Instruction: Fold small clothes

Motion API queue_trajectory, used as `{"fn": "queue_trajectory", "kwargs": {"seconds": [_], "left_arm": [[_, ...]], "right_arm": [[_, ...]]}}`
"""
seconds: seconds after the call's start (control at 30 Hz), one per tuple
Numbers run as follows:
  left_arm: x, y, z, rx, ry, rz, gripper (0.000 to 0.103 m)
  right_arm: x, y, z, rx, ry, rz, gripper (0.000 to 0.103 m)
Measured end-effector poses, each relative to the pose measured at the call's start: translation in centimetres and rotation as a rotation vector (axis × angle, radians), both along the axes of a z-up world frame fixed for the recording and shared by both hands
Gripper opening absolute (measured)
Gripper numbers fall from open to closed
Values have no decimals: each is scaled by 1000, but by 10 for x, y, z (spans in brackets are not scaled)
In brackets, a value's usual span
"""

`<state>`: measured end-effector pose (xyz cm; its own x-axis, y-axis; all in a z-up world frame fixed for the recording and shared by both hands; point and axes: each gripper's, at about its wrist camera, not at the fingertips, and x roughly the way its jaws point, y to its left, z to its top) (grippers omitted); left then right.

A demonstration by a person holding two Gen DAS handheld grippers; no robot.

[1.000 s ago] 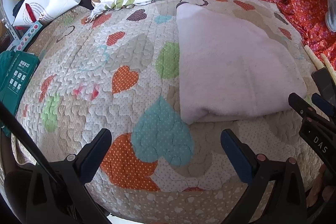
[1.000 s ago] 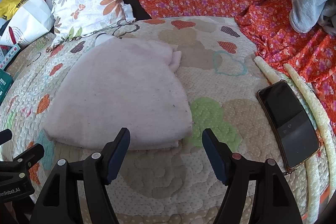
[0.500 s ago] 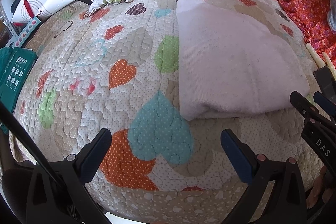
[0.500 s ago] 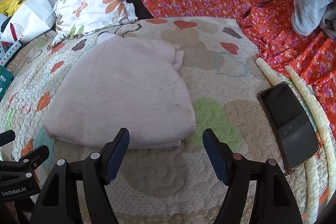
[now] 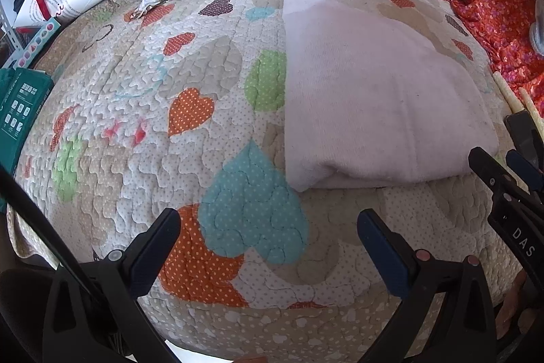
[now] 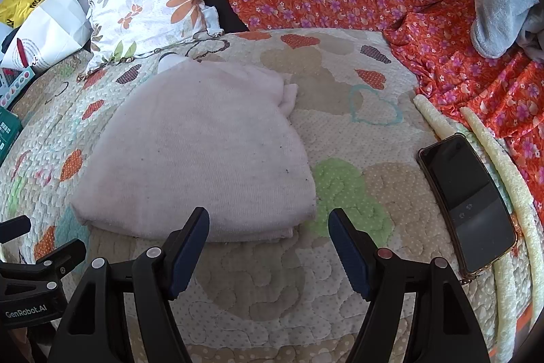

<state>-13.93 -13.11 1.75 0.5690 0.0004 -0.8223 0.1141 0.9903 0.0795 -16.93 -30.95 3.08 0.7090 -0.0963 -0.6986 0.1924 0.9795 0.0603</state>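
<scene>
folded pale-pink knit garment (image 6: pixel 200 155) | flat on heart-patterned quilted bed cover (image 5: pixel 142 111) | left claw (image 5: pixel 268 233) spread, empty | right claw (image 6: pixel 268 233) spread, empty, just before garment's near edge

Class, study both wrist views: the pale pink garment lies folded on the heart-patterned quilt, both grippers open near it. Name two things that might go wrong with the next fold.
1. The black smartphone lies on the heart-patterned quilt just right of the right gripper; a sweep could knock it.
2. The folded pale pink garment shows loose stacked layers at its near edge; a pinch might catch only the top layer, or quilt, undoing the fold.
</scene>
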Motion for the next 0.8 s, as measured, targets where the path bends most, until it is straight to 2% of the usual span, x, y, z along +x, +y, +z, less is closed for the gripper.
{"fn": "queue_trajectory", "kwargs": {"seconds": [0.37, 0.8], "left_arm": [[1, 0, -7, 15, 21, 0, 103], [12, 4, -12, -31, 37, 10, 103]], "right_arm": [[-1, 1, 1, 0, -5, 1, 79], [-6, 1, 2, -6, -36, -6, 80]]}}
